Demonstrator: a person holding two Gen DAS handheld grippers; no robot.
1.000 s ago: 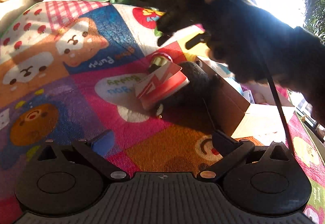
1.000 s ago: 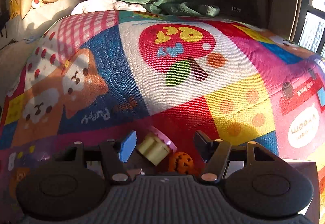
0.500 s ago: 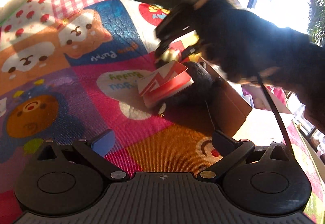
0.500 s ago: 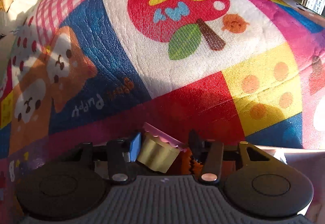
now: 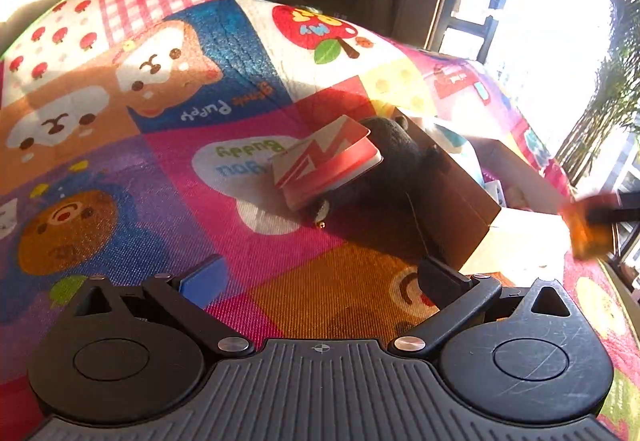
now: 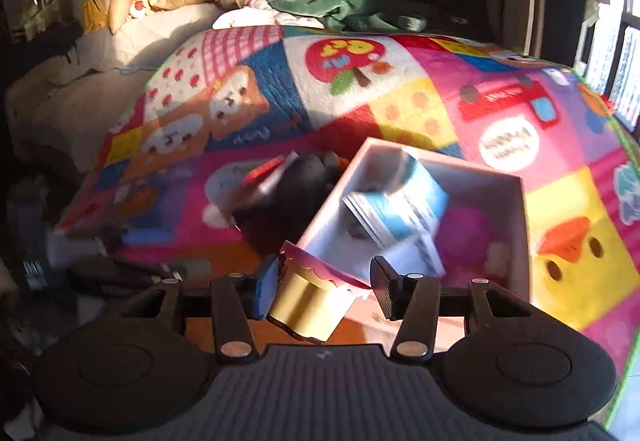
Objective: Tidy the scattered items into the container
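My right gripper is shut on a toy cupcake with a gold base and a pink frilled top, held just in front of the open cardboard box. The box holds blue-and-white packets and something pink. A red card box with a lightning mark leans on a black plush toy against the box's left wall. My left gripper stands open and empty, low over the mat, short of the red box. A blurred orange shape shows at the left wrist view's right edge.
A bright patchwork play mat covers the floor. Pillows, a green blanket and soft toys lie along the far edge. A sunlit window is on the right. A dark blurred shape sits at the left of the right wrist view.
The right gripper closed on the cupcake, lifted it off the mat and swung over to the box. The dark gloved hand left the middle of the left wrist view. The left gripper stayed put.
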